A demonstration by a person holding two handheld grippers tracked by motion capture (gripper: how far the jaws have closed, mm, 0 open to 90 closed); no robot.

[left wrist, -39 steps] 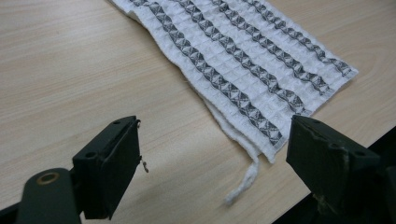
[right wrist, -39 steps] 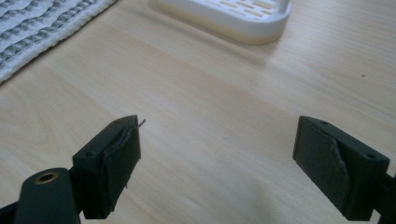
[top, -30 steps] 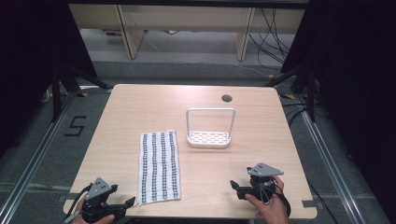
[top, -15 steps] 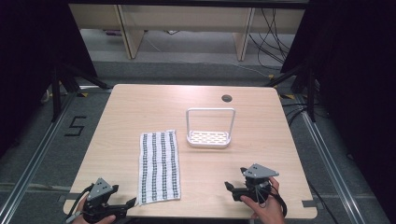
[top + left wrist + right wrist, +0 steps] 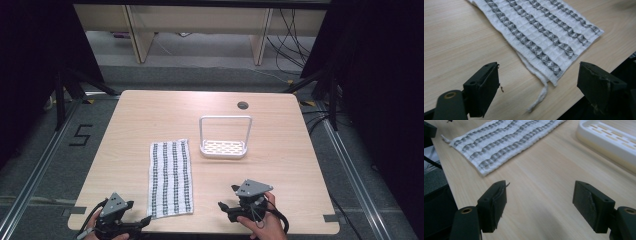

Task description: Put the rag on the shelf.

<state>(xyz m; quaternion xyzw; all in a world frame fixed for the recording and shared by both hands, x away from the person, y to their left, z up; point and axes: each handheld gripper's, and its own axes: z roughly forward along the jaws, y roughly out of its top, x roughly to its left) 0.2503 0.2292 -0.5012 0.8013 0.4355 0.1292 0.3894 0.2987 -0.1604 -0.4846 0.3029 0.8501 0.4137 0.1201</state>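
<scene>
On the table (image 5: 150,115) in front of me, a folded towel (image 5: 170,177) lies flat, left of centre, its long side running away from me and its near end close to the table's front edge. Just right of the towel's far end, apart from it, sits a soap rack (image 5: 224,148) with an upright handle. Behind the rack, near the far edge, is a cable hole (image 5: 243,105). My left gripper (image 5: 134,226) sits at the front edge beside the towel's near left corner; my right gripper (image 5: 226,208) rests right of the towel, in front of the rack.
</scene>
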